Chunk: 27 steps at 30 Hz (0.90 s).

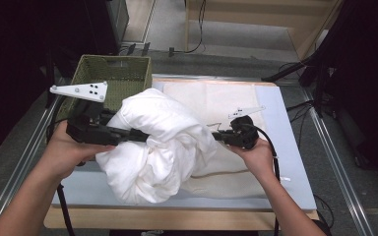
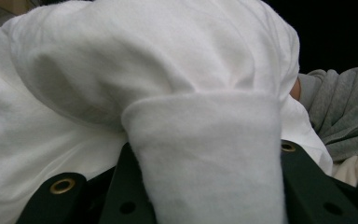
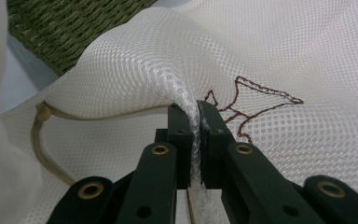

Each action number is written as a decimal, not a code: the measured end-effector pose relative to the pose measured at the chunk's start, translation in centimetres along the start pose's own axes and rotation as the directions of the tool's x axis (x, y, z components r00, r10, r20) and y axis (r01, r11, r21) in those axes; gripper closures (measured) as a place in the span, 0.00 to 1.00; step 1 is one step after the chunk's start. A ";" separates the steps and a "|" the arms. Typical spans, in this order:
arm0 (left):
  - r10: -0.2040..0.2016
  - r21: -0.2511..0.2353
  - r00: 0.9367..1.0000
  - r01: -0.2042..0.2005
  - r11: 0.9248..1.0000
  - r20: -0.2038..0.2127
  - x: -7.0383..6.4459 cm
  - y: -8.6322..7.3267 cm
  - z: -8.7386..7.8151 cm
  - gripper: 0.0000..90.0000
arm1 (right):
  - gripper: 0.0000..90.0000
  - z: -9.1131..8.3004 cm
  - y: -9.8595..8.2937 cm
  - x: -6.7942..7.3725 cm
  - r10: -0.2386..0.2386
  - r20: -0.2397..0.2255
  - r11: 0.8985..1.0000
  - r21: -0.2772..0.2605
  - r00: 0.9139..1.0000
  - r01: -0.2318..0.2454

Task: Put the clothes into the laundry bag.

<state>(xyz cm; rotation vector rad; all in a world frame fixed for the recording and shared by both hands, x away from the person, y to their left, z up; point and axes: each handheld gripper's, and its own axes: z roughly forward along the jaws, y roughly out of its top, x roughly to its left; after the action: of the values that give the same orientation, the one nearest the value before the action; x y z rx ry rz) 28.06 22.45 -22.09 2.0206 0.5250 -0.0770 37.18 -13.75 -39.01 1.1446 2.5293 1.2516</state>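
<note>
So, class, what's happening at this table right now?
A person works with a gripper in each hand. The left gripper holds a bulky white cotton garment, bunched up above the table; a fold of it sits between the jaws in the left gripper view. The right gripper is shut on a pinch of the cream mesh laundry bag lying flat on the grey table. A green woven basket stands at the far left corner. The garment is not yet inside the bag.

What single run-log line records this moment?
left gripper: shut on white garment | right gripper: shut on mesh bag | basket: behind, apart
</note>
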 end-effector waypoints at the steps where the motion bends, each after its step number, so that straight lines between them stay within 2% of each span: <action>1: -0.002 0.004 1.000 0.002 1.000 0.006 -0.1 -0.1 0.4 0.75 | 0.96 -0.1 0.1 0.0 -0.002 0.001 1.000 0.000 1.000 0.002; 8: 0.010 0.025 1.000 -0.010 1.000 0.026 -0.5 -0.9 2.8 0.75 | 0.96 -0.3 0.4 -0.1 0.003 -0.002 1.000 -0.005 1.000 -0.003; 12: -0.004 0.050 0.998 0.001 0.999 0.058 -0.5 -1.4 4.6 0.75 | 0.96 -0.3 0.6 0.0 -0.005 0.008 1.000 -0.006 1.000 0.005; 13: 0.002 0.069 0.998 -0.006 0.998 0.060 -0.4 -1.7 5.5 0.75 | 0.96 -0.4 0.6 0.0 -0.004 0.009 1.000 -0.009 1.000 0.004; 16: -0.001 0.079 0.998 -0.004 0.997 0.065 -0.2 -2.0 6.4 0.75 | 0.96 -0.5 0.6 0.1 -0.001 0.010 1.000 -0.009 1.000 0.001; 17: -0.009 0.093 0.998 0.002 0.996 0.069 0.1 -2.5 7.4 0.75 | 0.96 -0.5 0.6 0.1 0.003 0.010 1.000 -0.009 1.000 -0.003; 18: -0.009 0.093 0.998 0.002 0.996 0.069 0.1 -2.5 7.4 0.75 | 0.96 -0.5 0.6 0.1 0.005 0.009 1.000 -0.009 1.000 -0.004; 19: -0.015 0.101 0.997 0.008 0.995 0.075 0.3 -2.8 8.2 0.75 | 0.96 -0.5 0.7 0.1 0.005 0.006 1.000 -0.011 1.000 -0.005; 27: -0.011 0.127 0.998 0.004 0.992 0.058 1.1 -4.1 11.0 0.75 | 0.96 -0.5 0.8 0.2 0.014 0.009 1.000 -0.007 1.000 -0.014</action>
<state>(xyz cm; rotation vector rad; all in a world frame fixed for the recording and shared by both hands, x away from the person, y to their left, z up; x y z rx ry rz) 29.25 15.11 -31.19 2.1336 0.5012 -0.1781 37.26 -13.61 -38.07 1.1661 2.5134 1.2546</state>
